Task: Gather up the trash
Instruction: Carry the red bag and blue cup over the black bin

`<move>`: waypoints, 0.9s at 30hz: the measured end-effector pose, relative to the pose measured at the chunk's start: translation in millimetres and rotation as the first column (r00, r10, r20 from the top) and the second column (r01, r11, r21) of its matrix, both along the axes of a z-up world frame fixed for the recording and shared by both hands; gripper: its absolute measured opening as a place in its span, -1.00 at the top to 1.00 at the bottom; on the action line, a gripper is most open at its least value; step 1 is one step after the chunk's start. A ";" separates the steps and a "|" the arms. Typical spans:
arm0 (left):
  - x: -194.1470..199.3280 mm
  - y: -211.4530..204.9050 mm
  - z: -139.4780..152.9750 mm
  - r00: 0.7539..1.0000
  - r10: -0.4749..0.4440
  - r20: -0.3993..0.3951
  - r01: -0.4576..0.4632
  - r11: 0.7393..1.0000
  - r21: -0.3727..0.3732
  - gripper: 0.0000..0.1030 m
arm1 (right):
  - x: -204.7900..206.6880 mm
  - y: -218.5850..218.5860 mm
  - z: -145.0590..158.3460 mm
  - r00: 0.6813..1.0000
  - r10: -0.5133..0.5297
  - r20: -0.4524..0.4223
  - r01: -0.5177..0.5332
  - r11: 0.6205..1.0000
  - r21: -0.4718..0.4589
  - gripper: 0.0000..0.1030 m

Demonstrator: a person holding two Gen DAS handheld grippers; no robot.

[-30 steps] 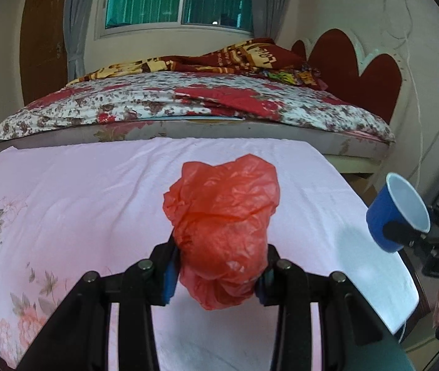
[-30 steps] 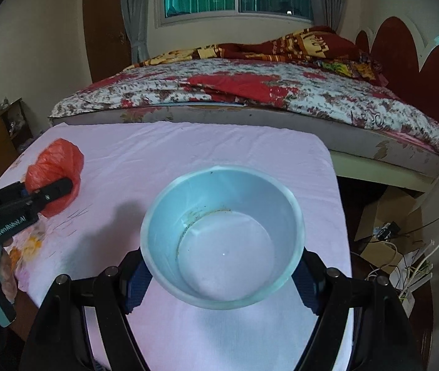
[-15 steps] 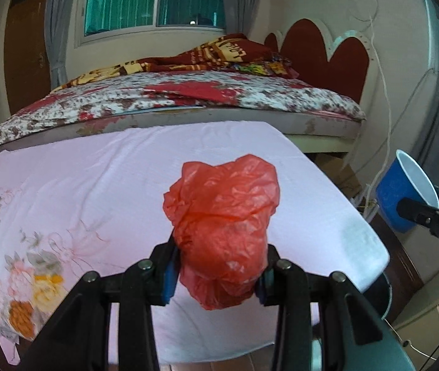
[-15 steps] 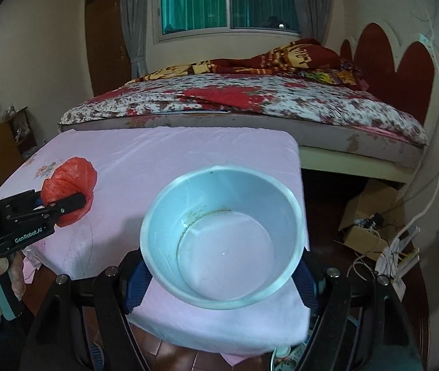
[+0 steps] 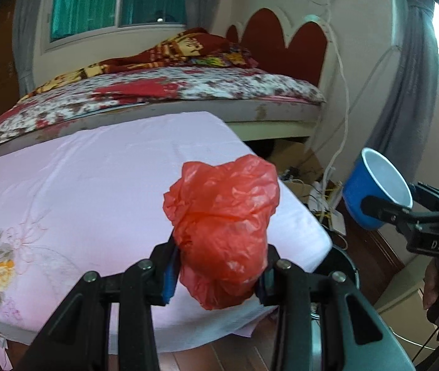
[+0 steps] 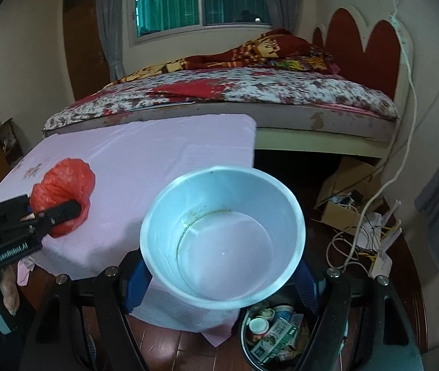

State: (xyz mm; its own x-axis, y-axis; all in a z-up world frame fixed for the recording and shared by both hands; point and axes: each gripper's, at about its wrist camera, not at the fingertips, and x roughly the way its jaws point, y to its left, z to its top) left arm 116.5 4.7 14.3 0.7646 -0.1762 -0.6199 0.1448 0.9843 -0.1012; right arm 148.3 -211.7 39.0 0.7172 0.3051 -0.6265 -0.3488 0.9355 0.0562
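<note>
My left gripper [image 5: 217, 281] is shut on a crumpled red plastic bag [image 5: 222, 225] and holds it above the front right corner of the pink-covered table [image 5: 80, 191]. The bag also shows in the right wrist view [image 6: 63, 191]. My right gripper [image 6: 222, 278] is shut on a blue paper cup [image 6: 222, 238] with a white inside, held off the table's right edge. The cup shows in the left wrist view [image 5: 374, 196]. Below the cup stands a black trash bin [image 6: 276, 337] holding several pieces of packaging.
A bed [image 6: 234, 95] with a floral cover lies behind the table. A cardboard box [image 6: 347, 194], cables and a power strip [image 6: 380, 241] lie on the wooden floor at the right. A grey curtain [image 5: 405, 77] hangs at the far right.
Both grippers have moved back and to the right, off the table toward its front right corner. The trash bin has come into view under the cup. Both grips are unchanged.
</note>
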 end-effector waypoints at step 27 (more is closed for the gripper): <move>-26.6 -139.7 -45.2 0.962 -0.236 -0.137 0.237 0.971 -0.013 0.23 | -32.3 -147.4 -58.2 0.968 -0.219 -0.119 0.216 0.976 -0.039 -0.55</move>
